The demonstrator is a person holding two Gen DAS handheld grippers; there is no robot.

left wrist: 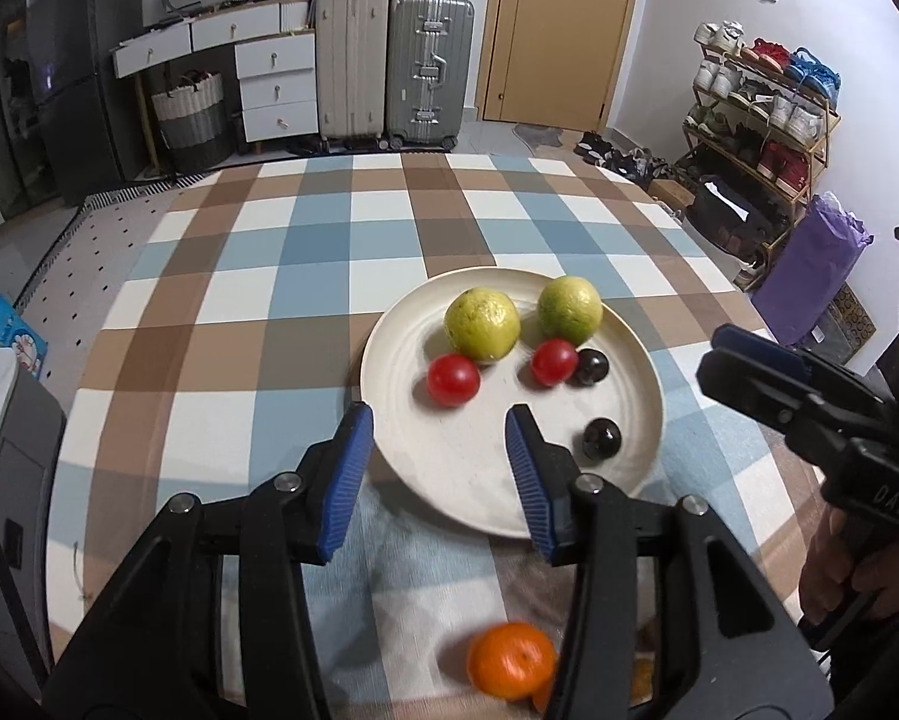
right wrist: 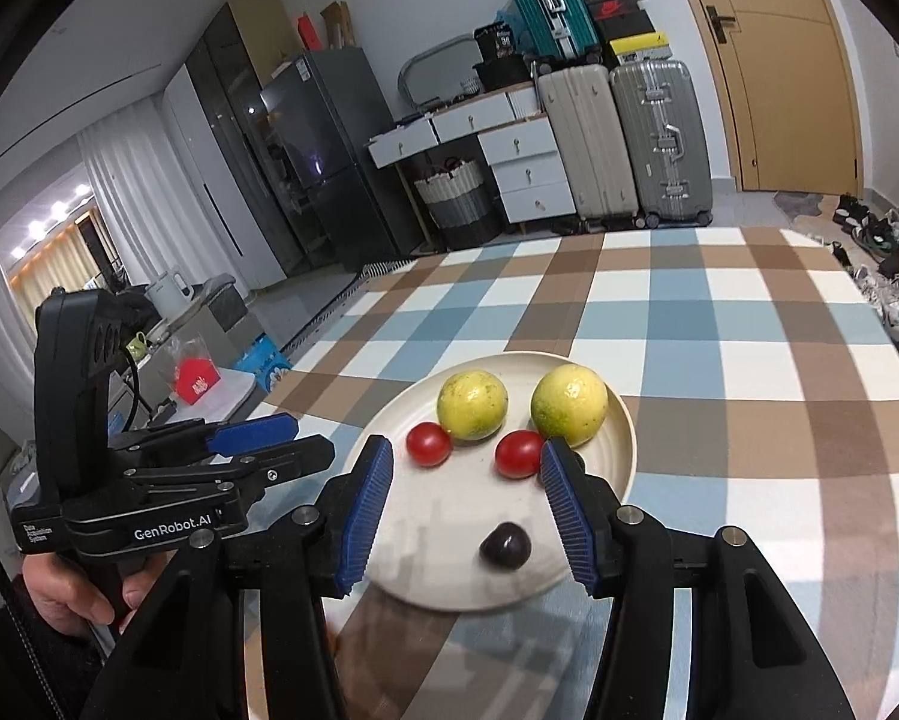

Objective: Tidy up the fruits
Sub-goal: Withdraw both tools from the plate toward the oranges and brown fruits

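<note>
A cream plate (left wrist: 449,480) (right wrist: 425,576) on the checked tablecloth holds two yellow-green fruits (left wrist: 482,324) (left wrist: 569,309), two red tomatoes (left wrist: 453,380) (left wrist: 554,362) and two dark round fruits (left wrist: 590,367) (left wrist: 601,439). An orange mandarin (left wrist: 511,660) lies on the cloth in front of the plate, under my left gripper. My left gripper (left wrist: 440,438) is open and empty over the plate's near rim. My right gripper (right wrist: 464,474) is open and empty above the plate, with one dark fruit (right wrist: 505,546) between its fingers' lines.
The right gripper body (left wrist: 809,408) shows at the right of the left wrist view; the left gripper body (right wrist: 167,480) shows at the left of the right wrist view. Suitcases (left wrist: 389,66), drawers (left wrist: 275,84) and a shoe rack (left wrist: 761,114) stand beyond the table.
</note>
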